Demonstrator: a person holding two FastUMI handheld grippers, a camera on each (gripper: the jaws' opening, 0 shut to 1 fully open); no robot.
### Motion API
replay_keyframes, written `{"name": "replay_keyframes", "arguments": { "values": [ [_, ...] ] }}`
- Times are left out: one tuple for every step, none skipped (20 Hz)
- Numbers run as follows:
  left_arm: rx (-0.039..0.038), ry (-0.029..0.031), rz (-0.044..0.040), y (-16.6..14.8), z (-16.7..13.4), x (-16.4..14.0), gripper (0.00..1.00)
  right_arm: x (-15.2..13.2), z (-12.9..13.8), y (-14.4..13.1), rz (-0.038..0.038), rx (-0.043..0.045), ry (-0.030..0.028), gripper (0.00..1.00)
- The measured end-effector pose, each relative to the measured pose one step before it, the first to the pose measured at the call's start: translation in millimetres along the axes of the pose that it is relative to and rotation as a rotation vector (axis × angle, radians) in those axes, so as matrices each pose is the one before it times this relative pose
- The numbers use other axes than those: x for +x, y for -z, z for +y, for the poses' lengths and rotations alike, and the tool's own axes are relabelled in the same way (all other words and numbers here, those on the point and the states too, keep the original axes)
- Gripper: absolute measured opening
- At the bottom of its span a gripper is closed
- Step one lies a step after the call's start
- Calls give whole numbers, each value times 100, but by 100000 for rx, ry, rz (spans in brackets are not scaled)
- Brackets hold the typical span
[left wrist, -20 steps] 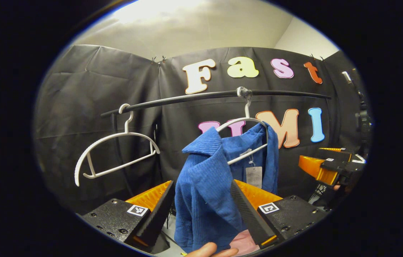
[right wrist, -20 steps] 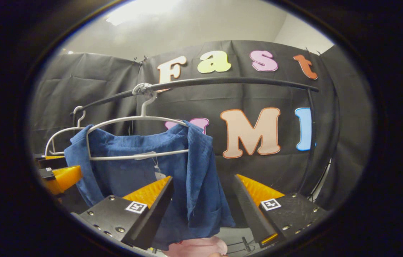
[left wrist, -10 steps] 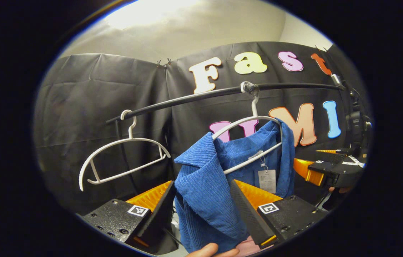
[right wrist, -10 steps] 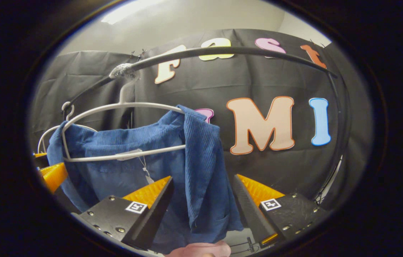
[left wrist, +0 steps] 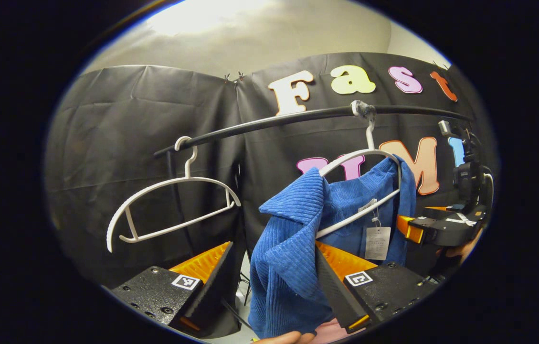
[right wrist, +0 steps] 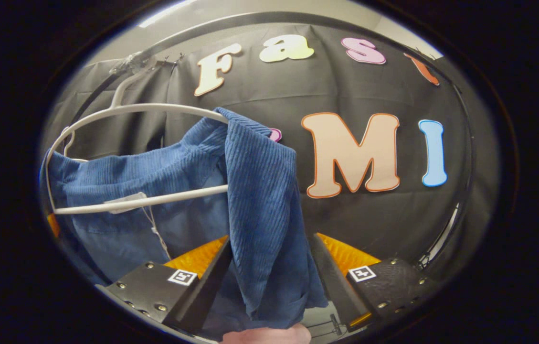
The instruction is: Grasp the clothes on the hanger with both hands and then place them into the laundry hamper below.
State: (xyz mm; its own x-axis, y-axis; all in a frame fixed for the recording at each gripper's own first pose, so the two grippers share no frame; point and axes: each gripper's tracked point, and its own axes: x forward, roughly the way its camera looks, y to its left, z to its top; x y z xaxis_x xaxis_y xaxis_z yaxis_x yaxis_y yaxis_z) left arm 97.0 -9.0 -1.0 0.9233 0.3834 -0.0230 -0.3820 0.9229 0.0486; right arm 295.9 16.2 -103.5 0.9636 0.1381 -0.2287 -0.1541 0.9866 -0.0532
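Left gripper view: rail [left wrist: 269, 125] runs across before the booth wall. Bare hanger [left wrist: 169, 203] hangs at its left end; a second hanger [left wrist: 362, 157] hangs to the right, carrying the garment [left wrist: 293, 248]. Garment's near shoulder drapes between the left gripper [left wrist: 274, 282] fingers, against the right-hand one. Right gripper [left wrist: 436, 229] sits just right of the garment. Right gripper view: garment [right wrist: 259, 200] hangs between the gripper [right wrist: 269, 282] fingers, hanger [right wrist: 121, 114] up left.

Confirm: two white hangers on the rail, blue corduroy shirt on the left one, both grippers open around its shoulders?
Wrong hanger. In the left gripper view the blue corduroy shirt hangs on the right hanger; the left hanger is bare. Otherwise right: both white hangers on the rail, left gripper and right gripper open around its shoulders.
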Motion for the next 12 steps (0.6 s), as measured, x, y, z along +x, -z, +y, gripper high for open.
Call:
{"name": "replay_keyframes", "arguments": {
  "values": [
    [266, 3093, 126, 36, -397, 13, 94, 239, 23, -169, 122, 49, 548, 95],
    [-113, 2362, 281, 124, -195, -201, 96, 231, -9, -82, 22, -45, 908, 100],
    [-913, 2091, 1155, 128, -89, 28, 90, 428, -86, -78, 825, 498, 1224, 95],
    [-1404, 906, 1564, 396, 69, 19, 87, 475, 48, -185, 516, 1114, 1068, 89],
    [-1059, 378, 1617, 214, 39, 42, 79, 310, -176, -16, 1559, 1741, 1485, 84],
    [-838, 46, 742, 147, 68, -57, 75, 525, -314, -122, 299, 1857, 1455, 79],
    [-110, 456, -510, -109, -113, -54, 59, 386, -139, -121, 1131, 2068, 1316, 67],
    [482, 348, -366, -93, -210, -108, 60, 676, -226, -27, 139, 2026, 1240, 55],
    [1125, 732, -191, -75, -186, -147, 57, 474, -27, -210, -60, 1294, 614, 45],
    [1249, 872, 509, 106, -241, -7, 54, 506, 33, -7, -45, 697, 119, 43],
    [423, 251, 781, 105, 28, 2, 48, 342, -177, -461, -1250, -98, 952, 46],
    [-453, 520, 886, 148, 86, -185, 42, -44, -629, -446, -1546, 2177, 3577, 35]
  ]
}}
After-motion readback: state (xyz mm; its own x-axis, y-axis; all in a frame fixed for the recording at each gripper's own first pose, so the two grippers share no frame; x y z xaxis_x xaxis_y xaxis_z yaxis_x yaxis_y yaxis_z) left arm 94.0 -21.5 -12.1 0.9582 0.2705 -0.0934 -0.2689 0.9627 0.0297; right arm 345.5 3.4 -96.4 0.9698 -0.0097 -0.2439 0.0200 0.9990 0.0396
